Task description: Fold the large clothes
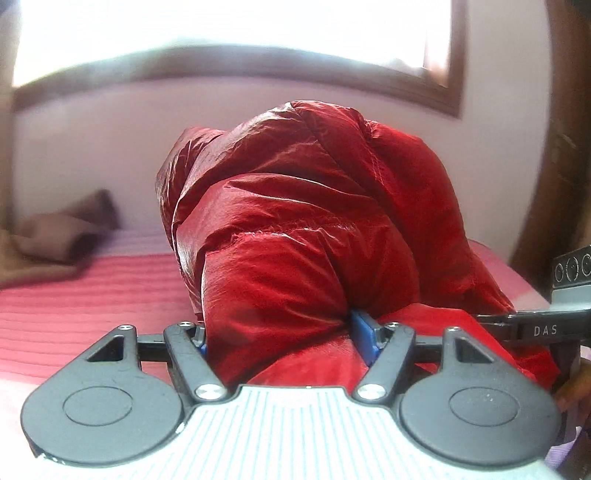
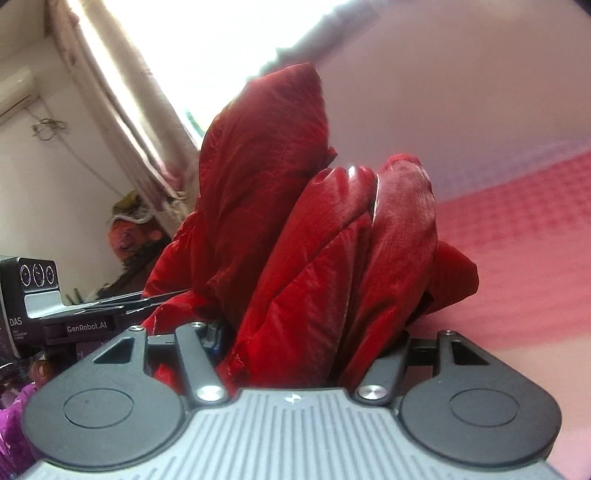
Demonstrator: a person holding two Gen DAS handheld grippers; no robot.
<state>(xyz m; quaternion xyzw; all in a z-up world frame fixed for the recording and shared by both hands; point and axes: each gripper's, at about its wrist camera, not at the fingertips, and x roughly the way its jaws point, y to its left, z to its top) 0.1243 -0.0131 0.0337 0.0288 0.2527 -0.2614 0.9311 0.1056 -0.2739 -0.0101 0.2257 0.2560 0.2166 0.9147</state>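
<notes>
A shiny red puffer jacket [image 1: 314, 206] bulges up thickly between the blue pads [image 1: 364, 341] of my left gripper [image 1: 280, 341], which is shut on a fat fold of it. In the right wrist view the same jacket [image 2: 295, 229] stands bunched in several padded folds. My right gripper [image 2: 306, 343] is shut on it, and the cloth hides its pads. Each gripper shows at the edge of the other's view: the right gripper [image 1: 546, 325] and the left gripper [image 2: 85, 325] sit close side by side. The jacket's lower part is hidden.
Under the jacket lies a bed with a pink and red ribbed cover [image 1: 74, 302] [image 2: 517, 240]. A brown blanket [image 1: 55, 240] is heaped at its far left. A bright window [image 1: 221, 29] and a curtain [image 2: 122, 92] are behind. A purple sleeve [image 2: 14, 424] shows low left.
</notes>
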